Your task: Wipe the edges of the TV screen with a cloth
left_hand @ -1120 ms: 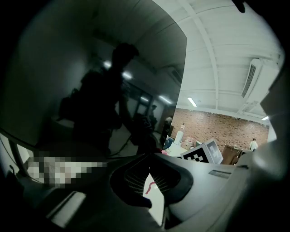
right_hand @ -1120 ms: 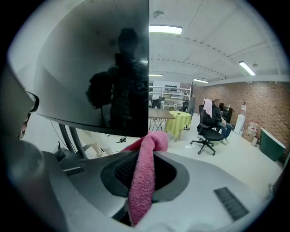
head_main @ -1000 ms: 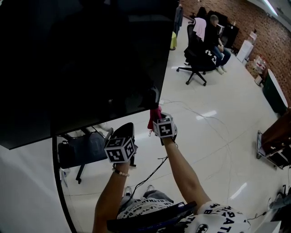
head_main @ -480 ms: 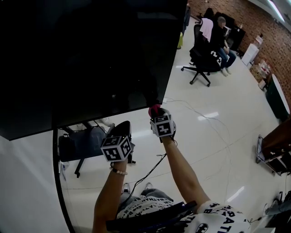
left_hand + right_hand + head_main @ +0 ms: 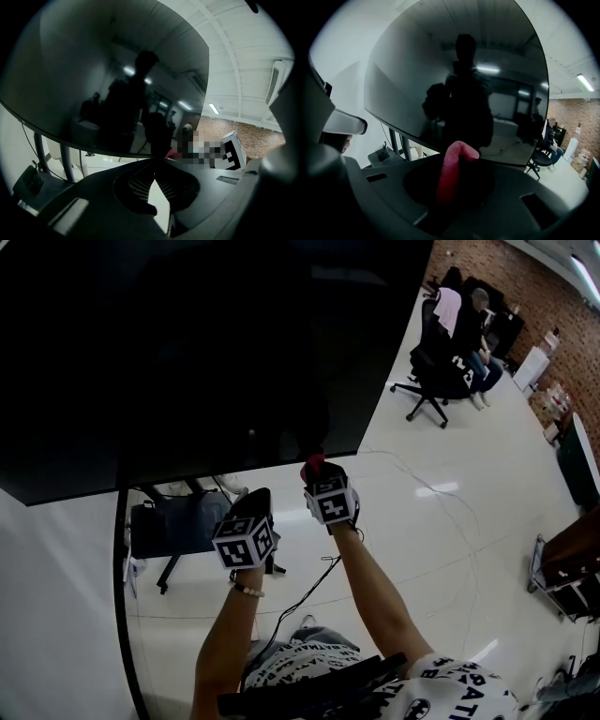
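a person sits in an office chair near a brick wall; perhaps a dark bag nearer.

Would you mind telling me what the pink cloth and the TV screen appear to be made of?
The cloth looks like soft, matte pink microfibre or fleece: its surface is finely fuzzy and it bends over limply. The TV screen looks like glossy black glass or hard plastic, I cannot tell which: it gives sharp, mirror-like reflections.
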Demonstrator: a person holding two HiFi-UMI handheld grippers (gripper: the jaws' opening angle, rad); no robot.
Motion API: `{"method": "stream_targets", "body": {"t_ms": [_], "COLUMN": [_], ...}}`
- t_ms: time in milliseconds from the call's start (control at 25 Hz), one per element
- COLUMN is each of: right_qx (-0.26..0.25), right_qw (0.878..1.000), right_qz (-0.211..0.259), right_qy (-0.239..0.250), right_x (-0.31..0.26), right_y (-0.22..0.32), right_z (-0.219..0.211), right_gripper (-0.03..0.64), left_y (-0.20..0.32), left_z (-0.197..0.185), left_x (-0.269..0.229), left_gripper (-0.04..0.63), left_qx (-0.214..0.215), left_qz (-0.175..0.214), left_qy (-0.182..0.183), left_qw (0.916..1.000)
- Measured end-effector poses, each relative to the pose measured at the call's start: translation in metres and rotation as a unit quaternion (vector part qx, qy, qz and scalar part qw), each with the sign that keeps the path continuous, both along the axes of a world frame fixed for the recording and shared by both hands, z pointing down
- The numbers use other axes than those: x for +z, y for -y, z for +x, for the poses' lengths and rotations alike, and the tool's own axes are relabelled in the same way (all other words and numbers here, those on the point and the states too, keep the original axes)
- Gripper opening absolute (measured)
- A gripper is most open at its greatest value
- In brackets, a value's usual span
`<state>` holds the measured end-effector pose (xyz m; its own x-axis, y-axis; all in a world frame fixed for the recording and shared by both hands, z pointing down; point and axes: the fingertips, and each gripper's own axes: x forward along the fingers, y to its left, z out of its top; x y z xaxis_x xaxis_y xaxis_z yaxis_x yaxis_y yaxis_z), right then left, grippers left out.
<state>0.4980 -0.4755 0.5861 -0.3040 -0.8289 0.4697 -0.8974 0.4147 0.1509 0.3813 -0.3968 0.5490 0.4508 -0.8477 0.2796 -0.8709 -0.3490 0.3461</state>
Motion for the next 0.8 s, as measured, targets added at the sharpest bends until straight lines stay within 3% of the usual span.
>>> {"method": "stream_targets", "body": {"t_ms": [800], "right_qx": [-0.039], "right_qw": [0.999], "right_qz": [-0.003], "right_qy": [0.004], "right_x": [-0.012], "right_y": [-0.014], "right_z": [-0.148], "right_gripper": [0.063], "left_y": [-0.021], "left_z": [-0.118], "left_x": [-0.003], "left_gripper": [0.000], "left_qx": [-0.019], "left_qz": [-0.001], "left_qy": [0.004], "left_qw": [0.9998]}}
